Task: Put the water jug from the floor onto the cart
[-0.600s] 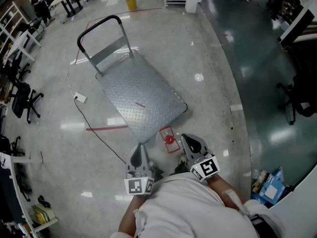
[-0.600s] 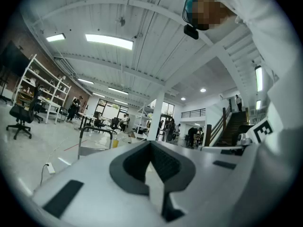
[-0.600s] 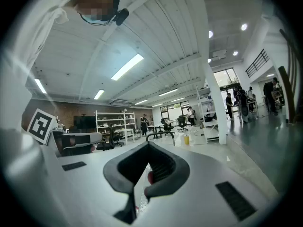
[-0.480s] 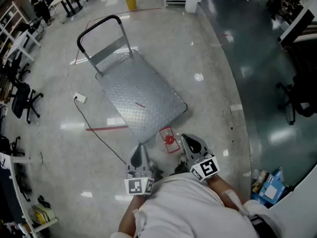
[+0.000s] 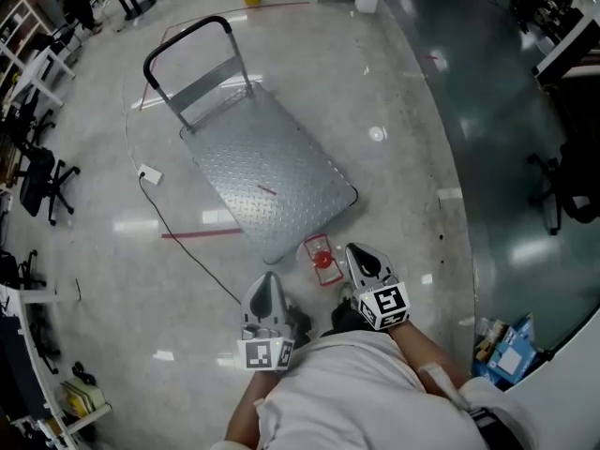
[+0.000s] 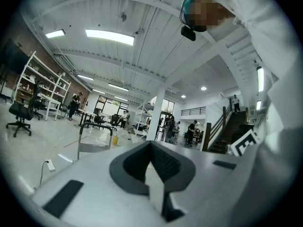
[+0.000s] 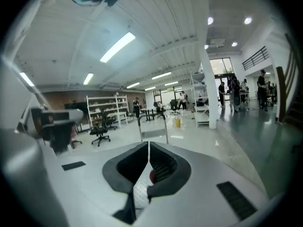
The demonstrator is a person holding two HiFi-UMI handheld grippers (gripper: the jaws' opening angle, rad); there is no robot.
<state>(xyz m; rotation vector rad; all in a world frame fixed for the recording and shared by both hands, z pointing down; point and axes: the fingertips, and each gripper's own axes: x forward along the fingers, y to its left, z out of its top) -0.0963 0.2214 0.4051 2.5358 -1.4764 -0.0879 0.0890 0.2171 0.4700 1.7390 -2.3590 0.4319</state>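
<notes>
The cart point(image 5: 267, 181), upper centre of the head view, has a bare grey metal deck with a raised tread pattern, dull with a faint sheen. Its handle point(image 5: 197, 27) is a dark, smooth tube. The floor point(image 5: 394, 92) is polished and glossy, throwing back ceiling lights as white spots, and its right side is darker and shinier. The water jug point(image 5: 322, 259), just below the deck's near edge, is clear plastic with a red plastic cap. The left gripper point(image 5: 265, 284) and right gripper point(image 5: 359, 254) wear smooth, matt, pale grey plastic shells. Their pads point(image 7: 163, 167) look dark, ribbed and rubbery. The person's top point(image 5: 347, 392), bottom centre, is matt white cloth, softly creased.
</notes>
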